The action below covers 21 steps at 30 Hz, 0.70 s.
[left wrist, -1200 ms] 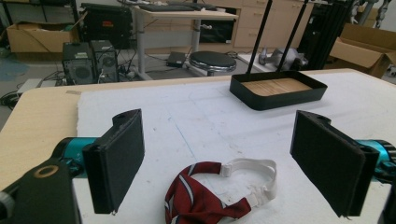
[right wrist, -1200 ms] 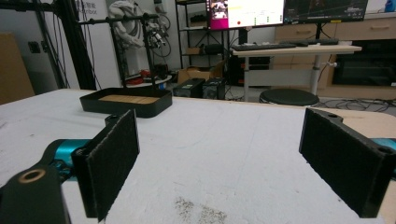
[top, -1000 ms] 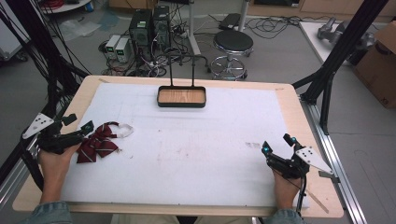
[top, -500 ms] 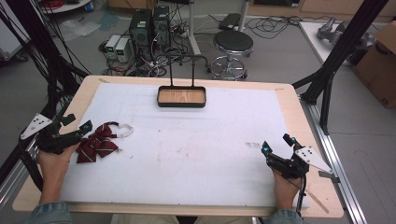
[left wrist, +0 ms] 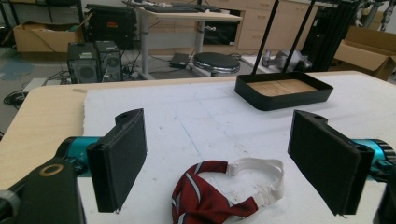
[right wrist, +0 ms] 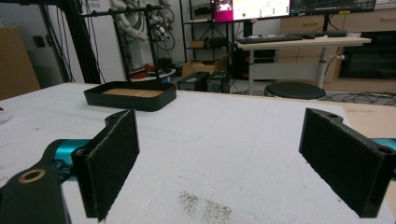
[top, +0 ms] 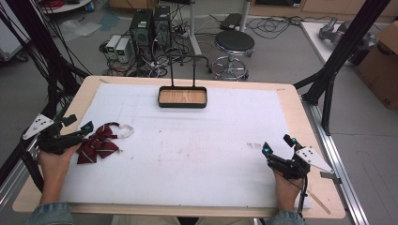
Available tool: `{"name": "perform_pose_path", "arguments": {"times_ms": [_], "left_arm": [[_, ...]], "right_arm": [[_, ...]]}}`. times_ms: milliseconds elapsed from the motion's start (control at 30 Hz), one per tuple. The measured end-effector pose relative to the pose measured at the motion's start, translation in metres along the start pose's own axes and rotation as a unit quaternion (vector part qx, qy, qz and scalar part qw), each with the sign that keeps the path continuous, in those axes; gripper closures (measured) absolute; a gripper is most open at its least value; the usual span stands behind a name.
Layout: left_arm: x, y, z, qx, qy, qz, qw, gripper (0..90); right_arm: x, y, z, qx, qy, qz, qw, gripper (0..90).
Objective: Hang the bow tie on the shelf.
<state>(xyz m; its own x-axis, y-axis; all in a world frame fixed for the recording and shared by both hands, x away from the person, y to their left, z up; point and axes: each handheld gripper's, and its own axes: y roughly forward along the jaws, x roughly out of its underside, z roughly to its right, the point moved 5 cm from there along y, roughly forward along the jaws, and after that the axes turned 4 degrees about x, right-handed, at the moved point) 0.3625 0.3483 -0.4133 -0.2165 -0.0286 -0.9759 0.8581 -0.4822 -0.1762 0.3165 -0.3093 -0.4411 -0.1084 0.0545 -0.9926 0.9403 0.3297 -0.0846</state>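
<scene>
the dark red bow tie [top: 97, 145] lies flat on the white mat [top: 197, 140], well to the near left of the black tray [top: 182, 97] that sits at the mat's far edge. its white strap [top: 123, 130] loops out on the side toward the tray. in my left gripper view the bow tie [left wrist: 205, 198] lies low between my two pads, strap [left wrist: 261, 175] on the far side, and neither pad touches it.

my left gripper [top: 77, 132] is spread wide, jaws well apart, holding nothing; its tips are just beside the bow tie's near-left end. from above i cannot tell whether a tip brushes the cloth. my right gripper [top: 277, 149] is also spread wide and empty, sitting over bare mat far to the near right of the tray, next to a faint grey smudge [top: 253, 146]. my right gripper view has that smudge [right wrist: 205, 205] between the open pads and the tray [right wrist: 130, 98] far off.

against half a second ago, my left gripper has edged slightly closer to the bow tie; the bow tie, the tray and my right gripper sit where they were.

the bow tie's long axis runs slantwise, from the near-left mat edge up toward the tray, wings at the near end and strap at the far end.
</scene>
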Motion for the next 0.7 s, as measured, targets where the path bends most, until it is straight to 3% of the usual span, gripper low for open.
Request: {"name": "perform_pose_path", "arguments": {"times_ms": [433,700], "left_arm": [[0.009,0.004,-0.006,-0.008,-0.003,-0.031,0.9995,22.3],[0.022,0.009,-0.015,-0.024,0.004,-0.079,0.9966,26.0]], "right_arm": [[0.001,0.0,0.0,-0.001,-0.001,-0.004,1.0,11.3],[0.001,0.001,-0.001,-0.003,-0.001,-0.006,1.0,11.3]]}}
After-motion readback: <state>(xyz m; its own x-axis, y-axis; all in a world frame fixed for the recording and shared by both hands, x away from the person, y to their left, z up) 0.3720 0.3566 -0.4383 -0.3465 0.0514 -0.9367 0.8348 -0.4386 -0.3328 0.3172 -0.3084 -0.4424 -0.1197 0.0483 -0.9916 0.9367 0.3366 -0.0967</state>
